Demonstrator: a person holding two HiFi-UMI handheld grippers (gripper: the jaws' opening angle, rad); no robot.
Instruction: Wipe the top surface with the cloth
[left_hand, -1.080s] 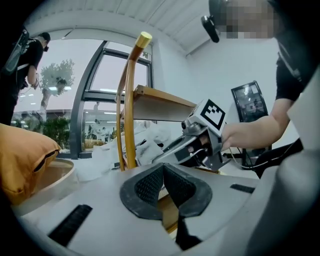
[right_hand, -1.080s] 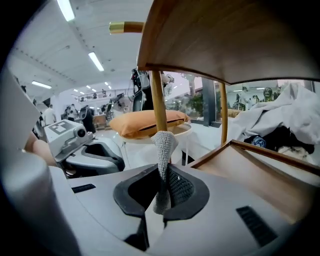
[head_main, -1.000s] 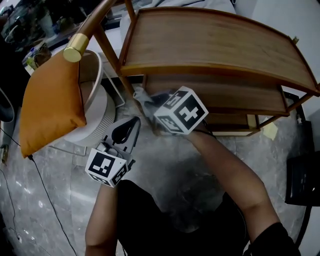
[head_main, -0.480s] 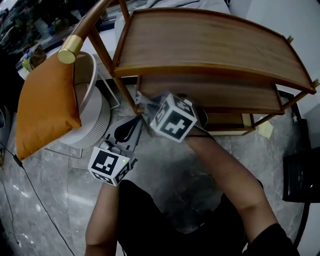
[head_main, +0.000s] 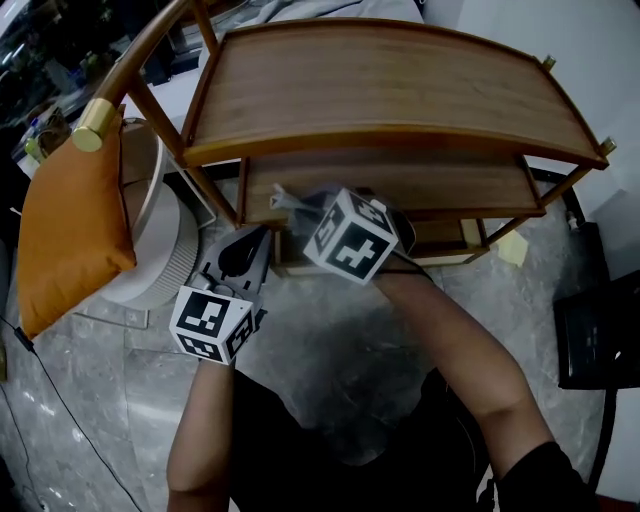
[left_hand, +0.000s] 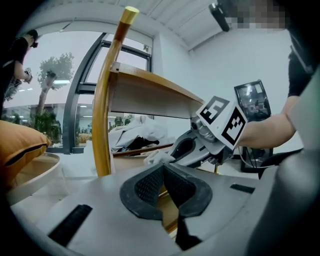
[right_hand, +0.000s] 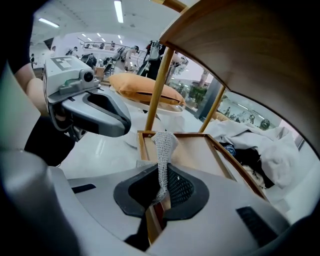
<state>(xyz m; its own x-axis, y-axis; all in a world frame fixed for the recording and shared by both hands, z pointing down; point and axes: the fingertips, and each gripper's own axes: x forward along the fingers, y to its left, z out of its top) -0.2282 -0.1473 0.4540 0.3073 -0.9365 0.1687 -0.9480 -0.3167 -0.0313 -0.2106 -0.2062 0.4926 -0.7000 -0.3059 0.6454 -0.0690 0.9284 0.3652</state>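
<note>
At far left an orange cushion (head_main: 65, 230) lies across a round white tub (head_main: 175, 265). My left gripper (left_hand: 162, 172) waits low as the spare, jaws pressed together on nothing. My right gripper (right_hand: 162, 187) pinches the mesh cloth (right_hand: 164, 145), which stands upright beneath the wooden top surface (head_main: 390, 85) and is not yet on it. The railed lower shelf (right_hand: 195, 150) looks bare.
</note>
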